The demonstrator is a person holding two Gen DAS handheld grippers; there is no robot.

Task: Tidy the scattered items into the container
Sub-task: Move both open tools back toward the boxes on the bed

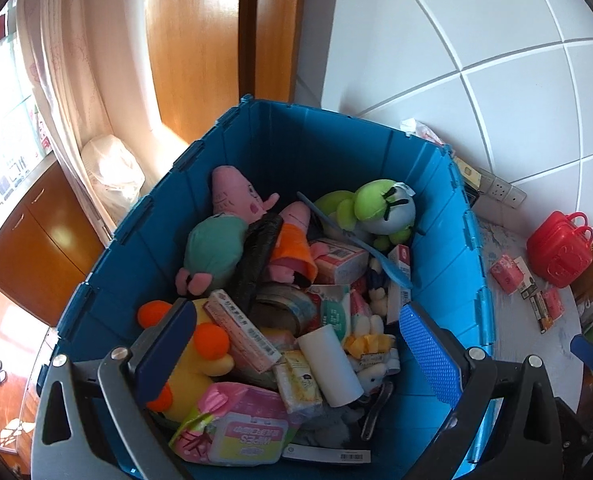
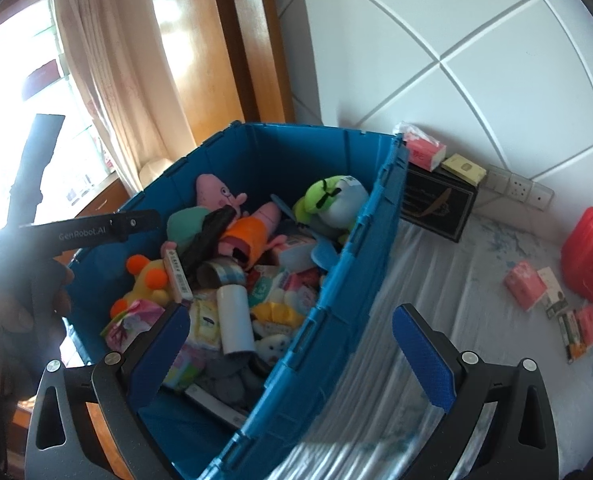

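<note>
A blue plastic crate [image 1: 328,152] [image 2: 336,272] stands on the table, filled with plush toys, tissue packs, boxes and a white roll [image 1: 330,364] [image 2: 236,320]. My left gripper [image 1: 296,348] is open and empty, hovering over the crate's contents. My right gripper [image 2: 292,352] is open and empty, straddling the crate's right wall from above. On the table to the right lie a pink tissue pack [image 1: 506,274] [image 2: 524,284], small boxes [image 2: 568,320] and another pink pack [image 2: 590,322].
A red toy case [image 1: 560,252] [image 2: 592,256] stands at the far right by the wall. A black box [image 2: 436,208] with a pink tissue pack [image 2: 422,152] and a yellow box [image 2: 466,170] on top sits behind the crate. Wall sockets [image 2: 520,190], curtain and wooden cabinets surround.
</note>
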